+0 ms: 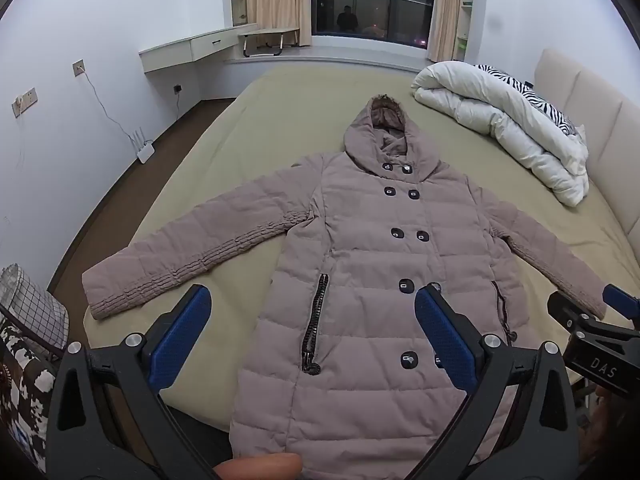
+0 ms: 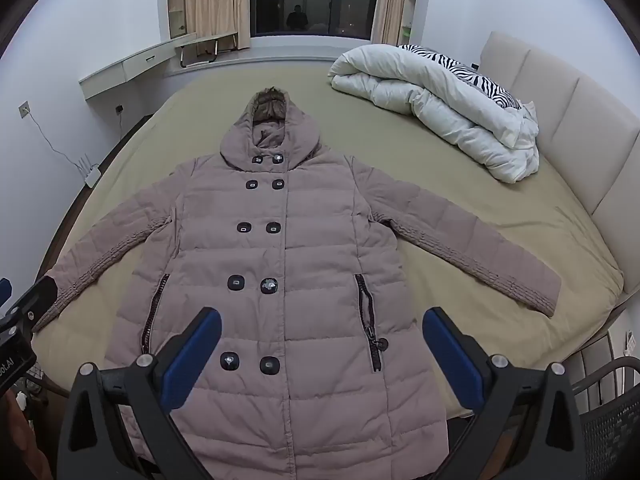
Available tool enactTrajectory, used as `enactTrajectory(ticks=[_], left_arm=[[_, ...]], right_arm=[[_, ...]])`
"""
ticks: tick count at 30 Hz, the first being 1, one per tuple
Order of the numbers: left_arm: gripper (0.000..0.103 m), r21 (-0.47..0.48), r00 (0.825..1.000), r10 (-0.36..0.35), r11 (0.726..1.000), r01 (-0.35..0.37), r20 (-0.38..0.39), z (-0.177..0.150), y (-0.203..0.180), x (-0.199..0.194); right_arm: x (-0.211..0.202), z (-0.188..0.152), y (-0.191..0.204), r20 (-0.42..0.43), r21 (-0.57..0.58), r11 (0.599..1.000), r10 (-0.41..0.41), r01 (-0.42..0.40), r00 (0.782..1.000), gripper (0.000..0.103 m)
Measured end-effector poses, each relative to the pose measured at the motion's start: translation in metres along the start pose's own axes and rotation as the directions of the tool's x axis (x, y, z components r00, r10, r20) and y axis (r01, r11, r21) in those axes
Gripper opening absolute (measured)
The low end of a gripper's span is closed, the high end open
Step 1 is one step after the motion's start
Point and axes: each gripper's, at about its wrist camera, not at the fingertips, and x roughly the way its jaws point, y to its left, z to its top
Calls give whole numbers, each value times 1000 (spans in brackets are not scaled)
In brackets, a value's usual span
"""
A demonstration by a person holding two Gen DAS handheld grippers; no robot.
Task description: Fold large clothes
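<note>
Left wrist: coat (image 1: pixel 372 280) flat on bed (image 1: pixel 280 92), both tongs gaping.

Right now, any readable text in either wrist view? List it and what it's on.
"DAS": on the right gripper body, left wrist view.
"ot.AI": cut off by the frame edge, on the left gripper body, right wrist view.
Coat buttons: marks too small to read.

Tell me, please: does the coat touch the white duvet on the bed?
Apart. The right wrist view shows bare sheet between the coat and the duvet.
</note>
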Motion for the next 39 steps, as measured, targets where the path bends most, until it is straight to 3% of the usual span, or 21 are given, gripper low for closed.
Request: enactTrajectory(ticks=[4,39], left_arm=[[103,-28,999,-37,999,37,-6,2,7,0],[103,-31,1000,-20,999,20,3,0,9,1]], right_arm=[[1,-1,0,2,0,1000,-4,4,1000,103],[4,-4,0,-3,7,1000,5,-5,1000,103]])
